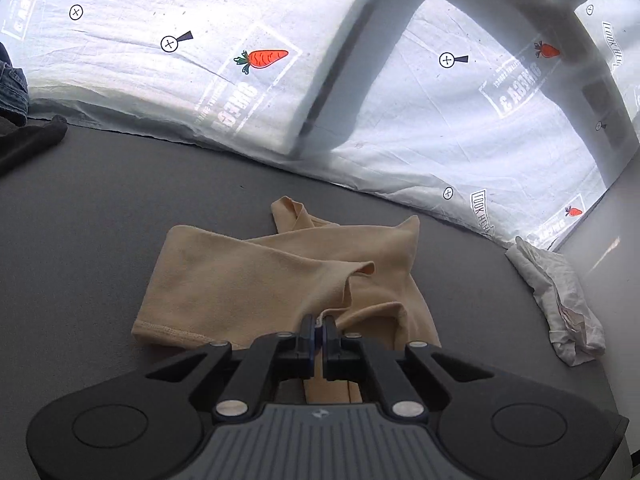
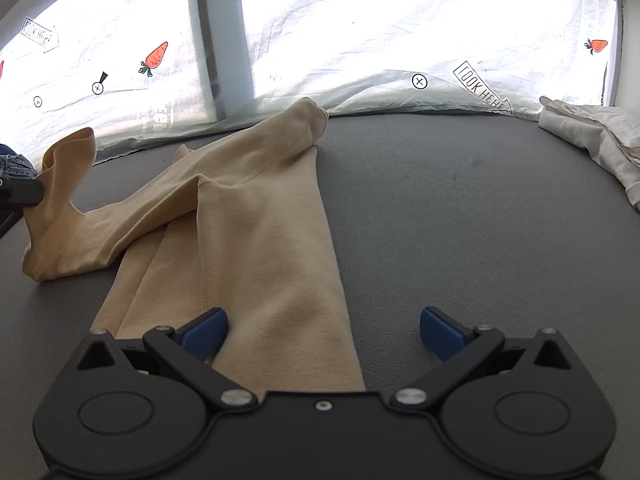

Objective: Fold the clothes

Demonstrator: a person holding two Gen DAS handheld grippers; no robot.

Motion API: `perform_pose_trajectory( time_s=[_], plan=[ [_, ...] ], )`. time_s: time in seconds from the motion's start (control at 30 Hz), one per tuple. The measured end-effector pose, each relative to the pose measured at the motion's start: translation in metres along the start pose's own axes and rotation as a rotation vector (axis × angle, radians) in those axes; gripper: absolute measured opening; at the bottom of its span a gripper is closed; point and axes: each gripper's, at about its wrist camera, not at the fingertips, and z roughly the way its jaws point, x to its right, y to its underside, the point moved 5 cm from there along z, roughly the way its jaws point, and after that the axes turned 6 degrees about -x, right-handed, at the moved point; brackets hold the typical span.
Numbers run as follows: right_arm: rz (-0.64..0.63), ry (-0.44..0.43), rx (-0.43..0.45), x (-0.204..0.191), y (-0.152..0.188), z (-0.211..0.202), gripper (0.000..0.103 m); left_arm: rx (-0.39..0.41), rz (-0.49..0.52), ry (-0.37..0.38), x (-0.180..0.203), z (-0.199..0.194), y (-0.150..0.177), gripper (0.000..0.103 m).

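Beige garment (image 1: pixel 256 280) is lying partly folded on the grey mat (image 1: pixel 100 208), one long panel running up toward the carrot-print white sheet (image 1: pixel 140 20) hanging at the back. Left gripper (image 1: pixel 319 326) is pinching a raised fold of that fabric, jaws nearly together with cloth between the pads; more fabric is hanging under its body, cut off from view. Right gripper (image 2: pixel 322 330) is hovering jaws wide apart, gripping nothing; left blue pad is sitting over the near panel, contact not clear, right pad is over bare mat. White cloth (image 2: pixel 592 136) is bunched at the mat's far right. Dark clothing (image 1: pixel 24 140) is barely showing at the left edge, cropped.
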Motion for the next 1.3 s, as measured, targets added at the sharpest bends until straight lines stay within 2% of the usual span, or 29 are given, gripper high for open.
perform_pose_trajectory(
  time_s=[0.1, 0.17, 0.2, 0.27, 0.33, 0.37, 0.5, 0.57, 0.63, 0.67, 0.73, 0.8, 0.87, 1.0, 1.07, 1.2, 1.27, 1.3],
  plan=[
    [-0.012, -0.020, -0.092, 0.001, -0.009, 0.003, 0.103, -0.078, -0.027, 0.027, 0.008, 0.010, 0.013, 0.013],
    [0.001, -0.049, -0.149, 0.004, -0.014, 0.003, 0.103, -0.081, -0.040, 0.014, 0.007, 0.008, 0.015, 0.033],
    [0.034, -0.070, -0.157, 0.007, -0.015, 0.001, 0.103, -0.072, -0.045, 0.005, 0.006, 0.005, 0.014, 0.039],
    [0.116, -0.114, -0.160, 0.014, -0.015, -0.004, 0.100, -0.053, -0.076, -0.009, 0.001, -0.001, 0.010, 0.059],
    [0.189, -0.147, -0.147, 0.020, -0.017, -0.010, 0.089, -0.037, -0.114, -0.020, -0.007, -0.007, 0.007, 0.070],
    [0.205, -0.154, -0.130, 0.022, -0.019, -0.014, 0.087, -0.040, -0.138, -0.033, -0.012, -0.010, 0.007, 0.075],
    [0.168, -0.133, -0.017, 0.019, -0.035, -0.030, 0.073, -0.070, -0.230, -0.089, -0.034, -0.016, 0.011, 0.078],
    [0.159, -0.181, -0.007, 0.013, -0.044, -0.033, 0.066, -0.115, -0.251, -0.134, -0.043, -0.011, 0.018, 0.079],
    [0.163, -0.265, -0.012, 0.005, -0.051, -0.034, 0.053, -0.159, -0.260, -0.179, -0.049, -0.006, 0.026, 0.078],
    [0.170, -0.319, -0.020, 0.000, -0.054, -0.034, 0.050, -0.172, -0.248, -0.194, -0.050, -0.004, 0.028, 0.078],
    [0.186, -0.410, -0.046, -0.009, -0.057, -0.031, 0.031, -0.194, -0.225, -0.214, -0.052, 0.001, 0.030, 0.079],
    [0.210, -0.474, -0.093, -0.020, -0.058, -0.022, 0.018, -0.214, -0.223, -0.225, -0.054, 0.005, 0.031, 0.079],
    [0.232, -0.518, -0.140, -0.028, -0.058, -0.009, 0.012, -0.235, -0.225, -0.239, -0.056, 0.009, 0.032, 0.079],
    [0.298, -0.555, -0.189, -0.034, -0.060, 0.015, 0.012, -0.251, -0.203, -0.251, -0.056, 0.012, 0.035, 0.081],
    [0.327, -0.559, -0.219, -0.035, -0.061, 0.027, 0.015, -0.252, -0.188, -0.250, -0.054, 0.013, 0.036, 0.086],
    [0.310, -0.534, -0.270, -0.041, -0.059, 0.043, 0.041, -0.252, -0.203, -0.240, -0.052, 0.017, 0.036, 0.095],
    [0.290, -0.542, -0.272, -0.046, -0.057, 0.046, 0.041, -0.248, -0.239, -0.220, -0.053, 0.019, 0.034, 0.101],
    [0.284, -0.552, -0.271, -0.047, -0.057, 0.046, 0.037, -0.245, -0.258, -0.212, -0.054, 0.019, 0.034, 0.103]
  ],
)
